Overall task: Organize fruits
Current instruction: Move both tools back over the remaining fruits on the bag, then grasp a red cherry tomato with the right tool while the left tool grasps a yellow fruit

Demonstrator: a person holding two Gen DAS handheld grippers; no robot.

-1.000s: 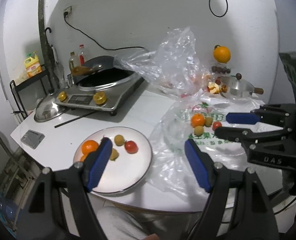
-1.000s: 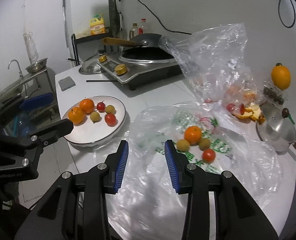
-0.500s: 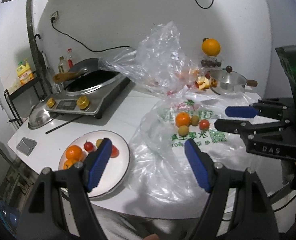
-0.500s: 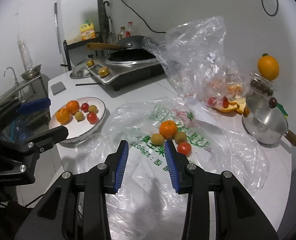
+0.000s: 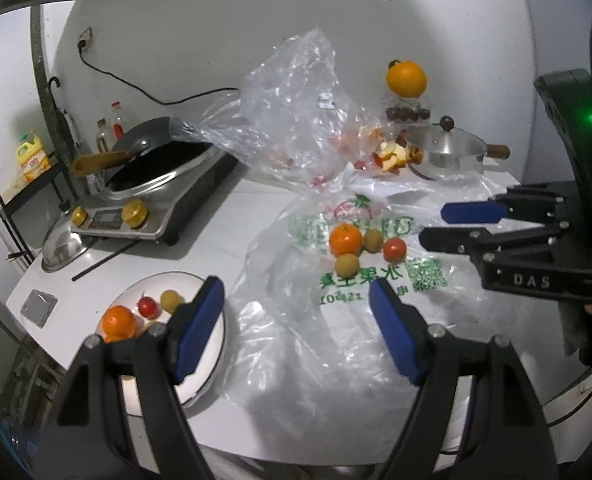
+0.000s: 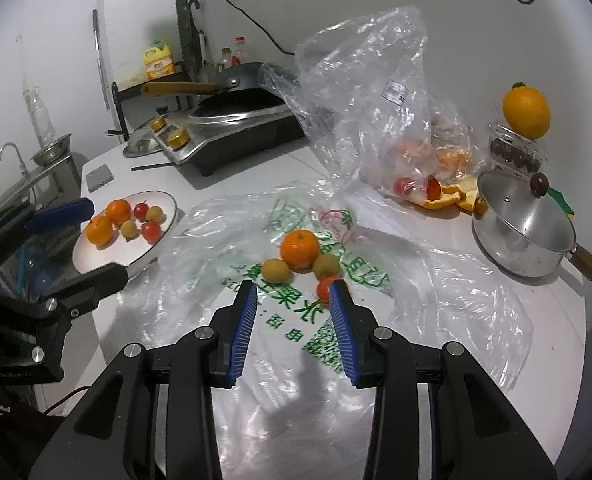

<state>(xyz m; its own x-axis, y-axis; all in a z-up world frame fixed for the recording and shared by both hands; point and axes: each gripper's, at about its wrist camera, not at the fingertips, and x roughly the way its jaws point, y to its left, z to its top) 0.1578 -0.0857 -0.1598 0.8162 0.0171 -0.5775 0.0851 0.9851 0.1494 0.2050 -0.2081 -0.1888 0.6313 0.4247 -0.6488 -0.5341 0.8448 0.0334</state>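
A mandarin (image 5: 345, 239), two yellow-green fruits (image 5: 347, 265) and a small tomato (image 5: 394, 249) lie together on a flattened printed plastic bag (image 5: 336, 332). A white plate (image 6: 96, 256) at the table's left edge holds two mandarins, two tomatoes and two yellow-green fruits. My left gripper (image 5: 294, 300) hovers open and empty over the bag's near part, beside the plate (image 5: 200, 384). My right gripper (image 6: 292, 296) is open with a narrow gap and nothing in it, just short of the mandarin (image 6: 299, 249); its right finger partly hides the tomato (image 6: 323, 289).
An induction cooker with a wok (image 6: 236, 120) stands at the back left. A crumpled clear bag (image 6: 368, 92) with peels sits behind the fruits. A lidded steel pot (image 6: 524, 224) and an orange on a small box (image 6: 526, 110) stand at the right.
Both grippers have moved right, from the plate side toward the fruits on the bag. The plate has slid to the left in both views. The jaws' gaps are unchanged.
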